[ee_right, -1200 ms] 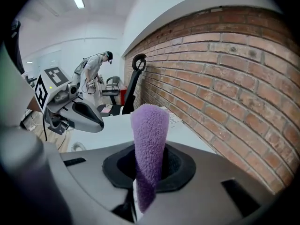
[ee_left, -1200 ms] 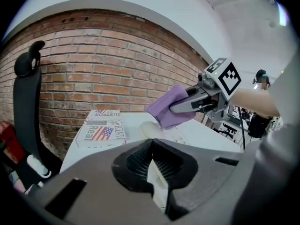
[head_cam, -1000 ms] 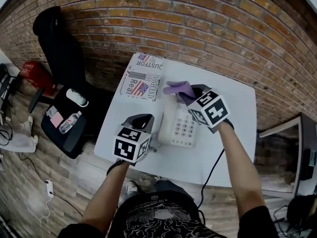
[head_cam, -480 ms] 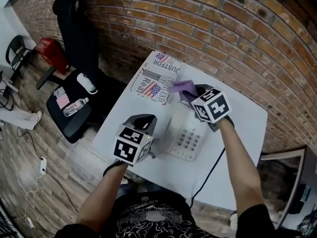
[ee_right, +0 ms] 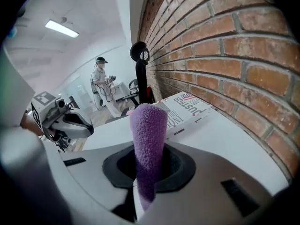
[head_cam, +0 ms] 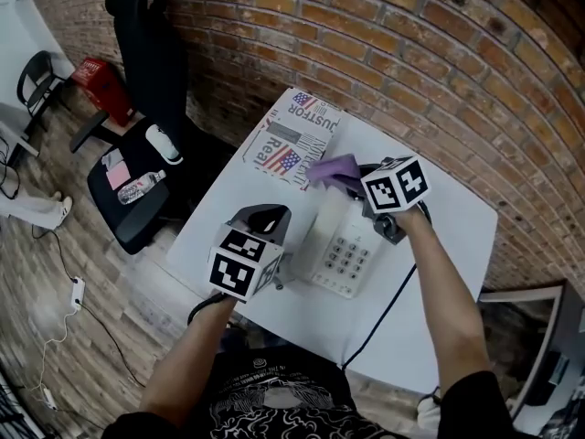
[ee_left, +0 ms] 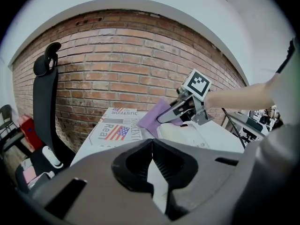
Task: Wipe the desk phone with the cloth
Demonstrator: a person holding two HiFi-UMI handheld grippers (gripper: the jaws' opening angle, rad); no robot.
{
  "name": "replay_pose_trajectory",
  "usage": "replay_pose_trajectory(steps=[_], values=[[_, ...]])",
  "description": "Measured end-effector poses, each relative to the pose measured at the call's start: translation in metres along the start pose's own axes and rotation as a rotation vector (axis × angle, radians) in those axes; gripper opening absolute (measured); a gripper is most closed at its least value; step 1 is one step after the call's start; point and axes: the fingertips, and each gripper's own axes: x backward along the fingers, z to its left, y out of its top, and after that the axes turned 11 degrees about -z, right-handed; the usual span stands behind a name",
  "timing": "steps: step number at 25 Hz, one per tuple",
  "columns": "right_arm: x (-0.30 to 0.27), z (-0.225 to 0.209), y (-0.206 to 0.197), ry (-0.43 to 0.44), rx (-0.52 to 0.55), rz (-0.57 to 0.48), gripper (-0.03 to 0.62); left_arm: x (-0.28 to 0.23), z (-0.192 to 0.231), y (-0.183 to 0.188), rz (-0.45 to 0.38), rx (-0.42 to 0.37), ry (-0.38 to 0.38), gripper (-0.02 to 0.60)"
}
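The right gripper (head_cam: 355, 181) still pinches the purple cloth (head_cam: 331, 169), which pokes out past its jaws over the desk phone's (head_cam: 340, 245) far end. The left gripper (ee_left: 151, 144) (jaws pressed together, nothing between them) has stayed beside the phone.

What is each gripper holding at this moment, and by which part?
The right gripper pinches the purple fuzzy cloth by one bunched end; the rest sticks out past its jaws. The left gripper is shut on nothing.

The desk phone (head_cam: 340, 245) has its far end hidden under the cloth (head_cam: 334, 169) and the right gripper (head_cam: 355, 183). Its key labels are too small to read. Beyond it, the newspaper's (head_cam: 292, 140) small print is blurred.
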Motion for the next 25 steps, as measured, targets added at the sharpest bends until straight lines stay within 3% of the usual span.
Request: replay_pose_trajectory(steps=[11,25], values=[[0.015,-0.005,-0.007,0.019,-0.035,0.006,0.044,-0.001,-0.007,0.004,-0.005,-0.016,0.001,0.008],[0.062,-0.012,-0.029,-0.032,-0.064,0.009,0.044,-0.011,-0.039,0.01,-0.013,-0.038,-0.052,0.009]])
